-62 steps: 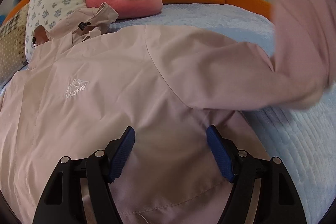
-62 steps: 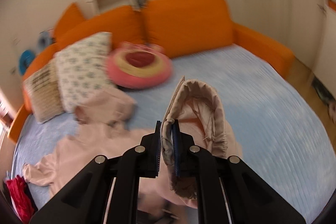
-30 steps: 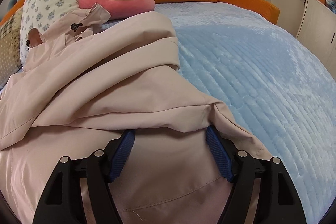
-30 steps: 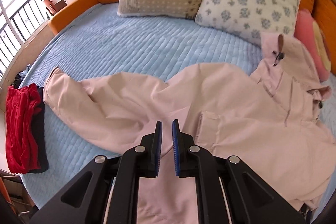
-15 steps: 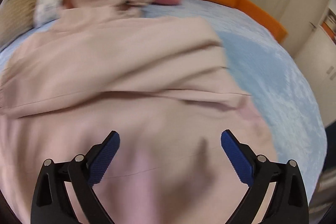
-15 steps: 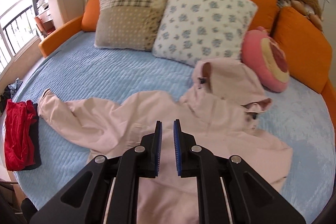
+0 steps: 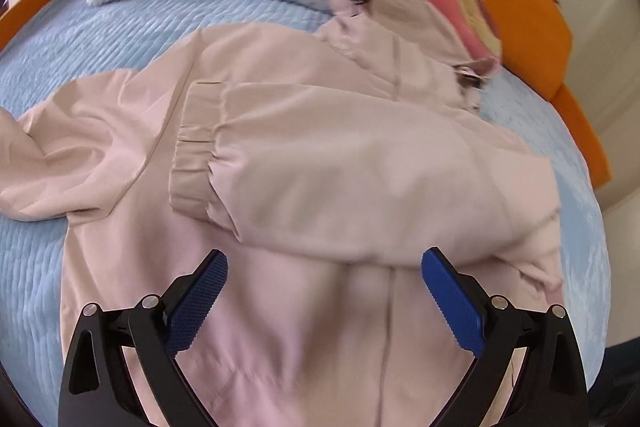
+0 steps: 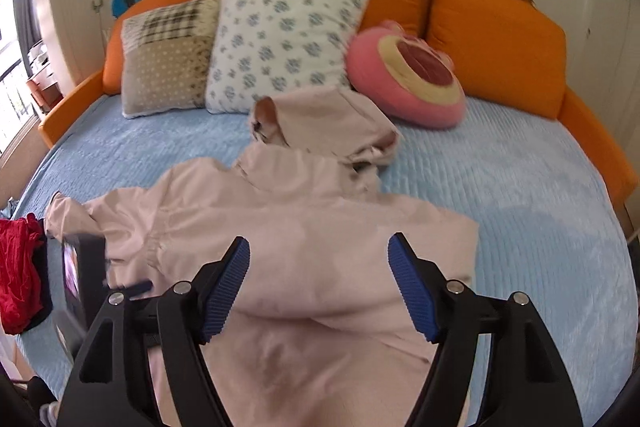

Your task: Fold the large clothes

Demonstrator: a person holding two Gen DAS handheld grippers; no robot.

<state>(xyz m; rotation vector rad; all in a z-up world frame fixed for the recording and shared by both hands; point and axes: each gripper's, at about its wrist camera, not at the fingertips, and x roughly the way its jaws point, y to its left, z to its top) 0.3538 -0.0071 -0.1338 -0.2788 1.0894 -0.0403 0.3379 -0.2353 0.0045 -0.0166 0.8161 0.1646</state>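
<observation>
A: Location of garment?
B: Pink jacket (image 7: 360, 155) lies flat on the blue bedspread (image 8: 520, 195), one sleeve (image 7: 224, 147) folded across its body.
A: Grippers?
B: Left gripper (image 7: 322, 301) released, empty. Right gripper (image 8: 319, 287) likewise spread, grasping nothing.

Floral pillow (image 8: 280, 39) btwn patchwork pillow (image 8: 164, 59) & pink cushion (image 8: 408, 83); red cloth (image 8: 18, 279) left.

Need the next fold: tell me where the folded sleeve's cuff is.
In the left wrist view the cuff lies left of centre across the pink jacket, ahead of the open left gripper.
</observation>
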